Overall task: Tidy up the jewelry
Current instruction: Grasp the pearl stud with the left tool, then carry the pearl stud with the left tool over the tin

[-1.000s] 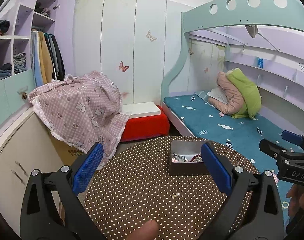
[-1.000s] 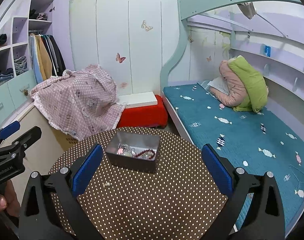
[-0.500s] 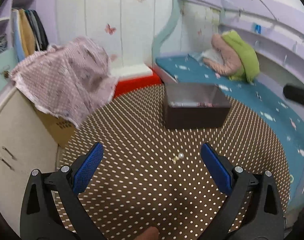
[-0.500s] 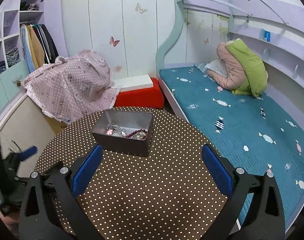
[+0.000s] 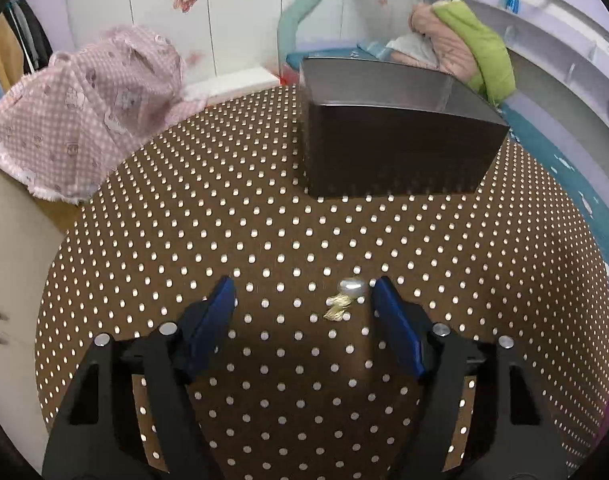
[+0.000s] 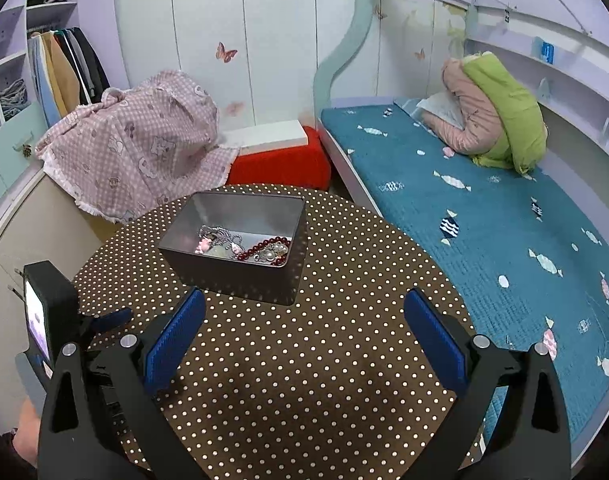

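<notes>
Low in the left wrist view, the left gripper (image 5: 302, 294) sits close over the dotted tablecloth (image 5: 232, 216) with its two blue pads spread apart, and a single earring (image 5: 344, 298), a pale bead with a small gold piece under it, lies between them, nearer the right-hand pad and not yet touched by either. The spread looks chosen to straddle such a small, flat thing, so that closing would catch it from both sides; since it lies off centre, the grip may call for a slight shift to the right first. Above it in the frame, well apart from the earring, stands one dark metal tin (image 5: 388, 136), open at the top, which seems the place where the loose piece belongs. In the right wrist view the right gripper (image 6: 304, 336) is held higher and back from the table's near edge, its pads wide apart and holding nothing, probably kept clear so the left can work. From there the tin (image 6: 236, 276) shows its contents in the middle of the frame: a silver bead chain (image 6: 216, 236), a string of dark red beads (image 6: 256, 250), some pearls and a pale pink piece, tangled too closely to count exactly. At the lower left of that frame the left gripper's body (image 6: 48, 312) shows, low by the table.
</notes>
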The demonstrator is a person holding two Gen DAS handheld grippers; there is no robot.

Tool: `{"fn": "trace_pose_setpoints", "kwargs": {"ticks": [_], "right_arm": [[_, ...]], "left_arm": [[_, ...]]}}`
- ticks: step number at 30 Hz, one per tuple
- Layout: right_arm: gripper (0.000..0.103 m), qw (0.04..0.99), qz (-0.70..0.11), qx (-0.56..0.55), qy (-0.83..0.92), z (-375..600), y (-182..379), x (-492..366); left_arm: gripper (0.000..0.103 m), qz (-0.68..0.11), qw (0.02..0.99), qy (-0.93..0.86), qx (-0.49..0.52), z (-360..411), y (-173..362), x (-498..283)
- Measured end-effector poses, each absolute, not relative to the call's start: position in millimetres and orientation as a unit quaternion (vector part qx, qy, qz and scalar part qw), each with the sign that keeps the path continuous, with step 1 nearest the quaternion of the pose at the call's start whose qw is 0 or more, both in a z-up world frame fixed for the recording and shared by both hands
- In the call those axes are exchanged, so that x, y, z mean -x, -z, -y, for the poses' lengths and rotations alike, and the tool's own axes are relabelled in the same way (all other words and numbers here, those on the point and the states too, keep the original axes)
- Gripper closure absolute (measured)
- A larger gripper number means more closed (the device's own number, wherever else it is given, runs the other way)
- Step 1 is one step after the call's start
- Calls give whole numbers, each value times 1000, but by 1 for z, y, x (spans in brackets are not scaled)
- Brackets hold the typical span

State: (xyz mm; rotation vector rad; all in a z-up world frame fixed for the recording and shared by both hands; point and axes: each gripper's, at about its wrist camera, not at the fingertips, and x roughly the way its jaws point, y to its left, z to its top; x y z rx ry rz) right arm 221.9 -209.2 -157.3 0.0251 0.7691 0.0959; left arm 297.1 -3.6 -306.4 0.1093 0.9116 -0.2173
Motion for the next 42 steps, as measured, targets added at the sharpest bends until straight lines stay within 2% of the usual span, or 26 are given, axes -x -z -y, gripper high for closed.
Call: {"fn": "trace_pose_setpoints", "kwargs": {"ticks": [1,4,6,7,8,9,18,21,23,24,25,26,29,42], "right_arm": [[7,925,-377,-14,-46,210,158,-225],[7,922,-383,-21,-45,212,163,-232],[7,922,-385,-25,-44,214,165,-238],[7,921,-386,-26,-43,215,166,-241],[7,920,-388,-28,-42,216,167,-243],[7,920,-389,-29,-41,218,168,-247],[7,909,-415,-23,-32,213,183,-295],[12,896,-443,-15,-32,206,195,-317],[33,885,-464,-8,-27,201,206,-330],[37,882,-471,-15,-33,200,211,-335],[50,877,-479,-18,-34,200,214,-339],[71,874,-484,-13,-33,198,215,-340],[90,869,-491,-3,-56,190,216,-338],[93,863,-499,37,-72,189,216,-284]], "left_arm": [[41,-437,891,109,-53,4,307,-298],[52,-436,890,117,-56,7,307,-298],[72,-434,890,124,-58,7,307,-296],[78,-433,890,128,-56,6,308,-295],[88,-434,890,132,-51,3,308,-294],[93,-435,890,134,-43,0,308,-292],[93,-435,891,134,-4,-26,298,-277],[93,-428,895,124,-1,-31,291,-275],[93,-421,899,118,0,-35,284,-276],[93,-419,900,116,0,-33,281,-276],[93,-417,902,114,0,-34,278,-277],[93,-415,903,112,0,-34,275,-277],[93,-409,906,108,2,-35,268,-279],[93,-370,923,105,15,-40,226,-262]]}}
